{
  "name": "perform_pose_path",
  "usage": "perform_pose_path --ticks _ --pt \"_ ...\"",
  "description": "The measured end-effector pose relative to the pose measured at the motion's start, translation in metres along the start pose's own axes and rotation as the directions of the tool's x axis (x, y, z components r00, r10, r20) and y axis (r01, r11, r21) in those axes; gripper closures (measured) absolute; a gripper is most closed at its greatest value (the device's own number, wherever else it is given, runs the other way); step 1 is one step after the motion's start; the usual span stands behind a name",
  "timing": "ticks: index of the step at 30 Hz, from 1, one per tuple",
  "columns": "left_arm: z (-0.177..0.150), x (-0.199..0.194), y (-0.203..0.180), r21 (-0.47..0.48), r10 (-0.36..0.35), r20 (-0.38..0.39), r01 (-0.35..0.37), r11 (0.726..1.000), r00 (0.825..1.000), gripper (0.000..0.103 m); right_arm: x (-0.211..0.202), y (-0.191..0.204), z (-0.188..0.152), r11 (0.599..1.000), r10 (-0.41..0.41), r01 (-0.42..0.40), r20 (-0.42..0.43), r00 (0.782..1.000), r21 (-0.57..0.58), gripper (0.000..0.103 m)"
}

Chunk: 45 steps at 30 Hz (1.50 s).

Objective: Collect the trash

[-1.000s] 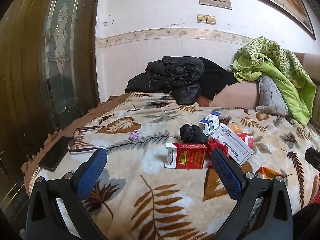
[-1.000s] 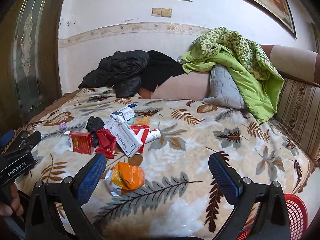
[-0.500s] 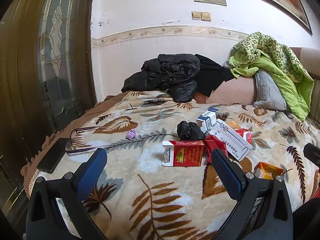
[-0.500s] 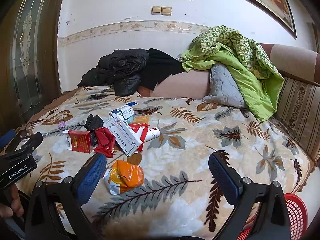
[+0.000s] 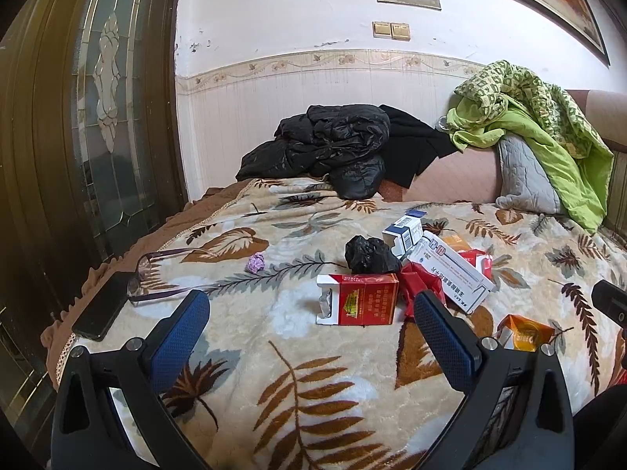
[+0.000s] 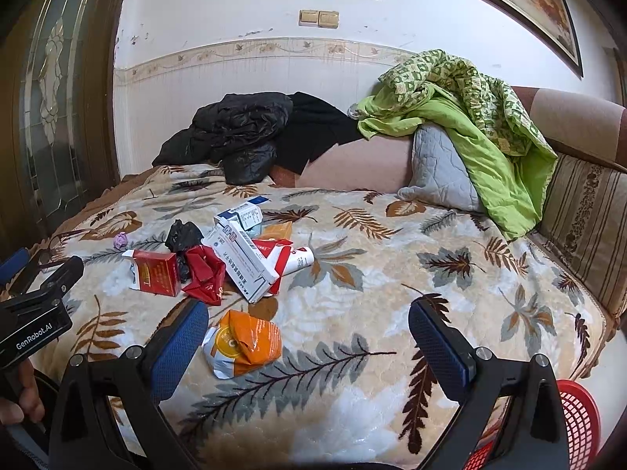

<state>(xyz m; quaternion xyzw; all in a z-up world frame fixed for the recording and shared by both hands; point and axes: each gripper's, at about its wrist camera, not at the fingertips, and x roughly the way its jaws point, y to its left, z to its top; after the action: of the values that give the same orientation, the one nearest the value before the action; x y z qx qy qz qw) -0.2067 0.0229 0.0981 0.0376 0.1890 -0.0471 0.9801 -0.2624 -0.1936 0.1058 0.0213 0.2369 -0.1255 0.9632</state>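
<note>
Trash lies clustered on a leaf-patterned blanket [image 5: 274,372]: a red cigarette box [image 5: 360,303] [image 6: 156,272], a crumpled black bag [image 5: 370,254], a long white medicine box [image 5: 450,270] [image 6: 245,260], a blue-white box [image 5: 403,231], red wrappers [image 6: 203,270], a small purple wad [image 5: 255,263] and an orange crumpled packet [image 6: 245,342] [image 5: 523,331]. My left gripper [image 5: 309,321] is open, just short of the red box. My right gripper [image 6: 309,333] is open, with the orange packet near its left finger. A red basket [image 6: 576,419] shows at the lower right.
A black phone [image 5: 104,305] and glasses [image 5: 156,274] lie at the bed's left edge beside a glass door [image 5: 98,117]. Black jackets [image 5: 333,145], a grey pillow [image 6: 439,168] and a green quilt [image 6: 470,109] are piled at the back. A hand [image 6: 17,395] holds the left gripper.
Both grippers have edged slightly forward toward the trash pile. Nothing on the bed has moved, and both stay open.
</note>
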Motion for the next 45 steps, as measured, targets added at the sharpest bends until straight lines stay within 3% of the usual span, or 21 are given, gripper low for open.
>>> perform_pose_path --ticks 36,42,45 --pt "-0.002 -0.001 -0.004 0.007 0.0 -0.005 0.0 1.0 1.0 0.0 0.004 0.003 0.002 1.0 -0.001 0.001 -0.003 1.0 0.0 0.0" --pt "-0.008 0.002 -0.002 0.004 0.001 -0.03 -0.001 1.0 1.0 0.0 0.004 0.003 -0.001 1.0 0.002 -0.002 0.001 1.0 0.002 0.0" --pt "-0.008 0.013 0.008 -0.035 -0.004 -0.084 0.001 0.999 0.996 0.0 0.005 0.005 -0.005 1.0 0.023 -0.023 -0.017 1.0 -0.009 0.0"
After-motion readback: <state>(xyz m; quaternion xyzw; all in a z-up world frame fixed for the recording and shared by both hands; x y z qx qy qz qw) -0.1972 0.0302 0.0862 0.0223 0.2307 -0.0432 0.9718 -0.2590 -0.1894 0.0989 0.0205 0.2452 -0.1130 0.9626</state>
